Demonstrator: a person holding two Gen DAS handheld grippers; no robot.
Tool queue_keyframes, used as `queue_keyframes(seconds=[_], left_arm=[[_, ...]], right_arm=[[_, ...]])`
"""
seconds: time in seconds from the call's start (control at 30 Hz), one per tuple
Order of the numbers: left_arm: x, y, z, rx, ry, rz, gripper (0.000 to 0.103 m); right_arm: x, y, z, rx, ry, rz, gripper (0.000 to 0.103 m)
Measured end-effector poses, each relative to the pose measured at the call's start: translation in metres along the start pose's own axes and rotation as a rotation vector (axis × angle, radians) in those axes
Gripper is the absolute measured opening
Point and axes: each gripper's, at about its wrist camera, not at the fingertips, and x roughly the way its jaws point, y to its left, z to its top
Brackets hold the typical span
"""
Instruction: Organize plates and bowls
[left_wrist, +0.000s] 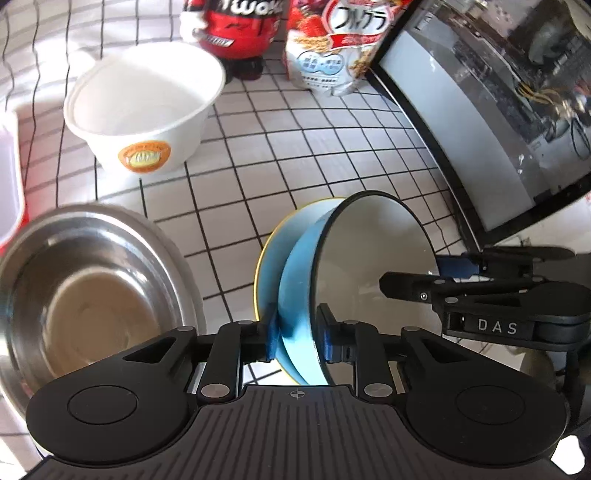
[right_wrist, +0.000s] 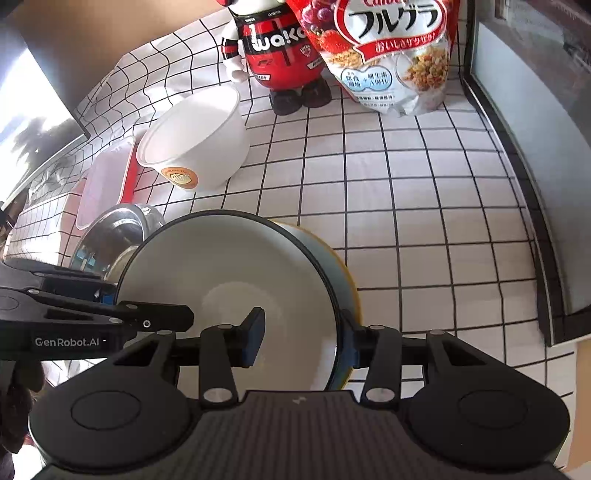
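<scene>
1. The left hand-held gripper (left_wrist: 299, 332) points steeply down at the tabletop (left_wrist: 332, 155), its jaws narrowed onto the wall of the blue bowl (left_wrist: 295, 280): one blue pad sits outside the wall, the other inside against the pale interior.
2. The right hand-held gripper (right_wrist: 303, 336) also tilts downward and grips the same blue bowl (right_wrist: 236, 280) at another part of its rim, one pad inside the bowl and the other outside the wall.
3. The blue bowl is tipped up on its side, nested against a second blue dish with a yellow rim (left_wrist: 280, 236) that lies just behind it.
4. A steel bowl (left_wrist: 88, 288) stands on the tabletop just left of the pair.
5. A white paper bowl (left_wrist: 144, 107) stands farther back.
6. A red figurine (right_wrist: 280, 51) and a cereal bag (right_wrist: 391, 55) stand along the rear edge.
</scene>
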Motion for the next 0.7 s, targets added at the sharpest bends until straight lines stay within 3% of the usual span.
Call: queue_keyframes(seconds=[0.23, 0.37, 0.4, 0.43, 0.5, 0.7], left_arm=[[-0.005, -0.005, 0.006, 0.064, -0.038, 0.058, 0.026], [-0.002, -0.007, 0.009, 0.108, -0.049, 0.129, 0.026], [0.000, -0.007, 0.009, 0.116, -0.051, 0.149, 0.030], [0.002, -0.004, 0.009, 0.111, -0.049, 0.158, 0.032], [0.006, 0.001, 0.010, 0.087, -0.039, 0.150, 0.035], [0.024, 0.008, 0.015, 0.055, -0.006, 0.127, 0.035]], right_arm=[[-0.007, 0.004, 0.002, -0.060, -0.042, -0.023, 0.046], [-0.007, 0.000, 0.002, -0.042, -0.055, -0.017, 0.045], [-0.009, -0.001, 0.001, -0.038, -0.067, -0.019, 0.045], [-0.010, -0.002, 0.000, -0.031, -0.079, -0.034, 0.051], [-0.011, -0.003, -0.004, -0.012, -0.106, -0.069, 0.063], [0.005, -0.017, -0.013, 0.093, -0.044, -0.045, 0.065]])
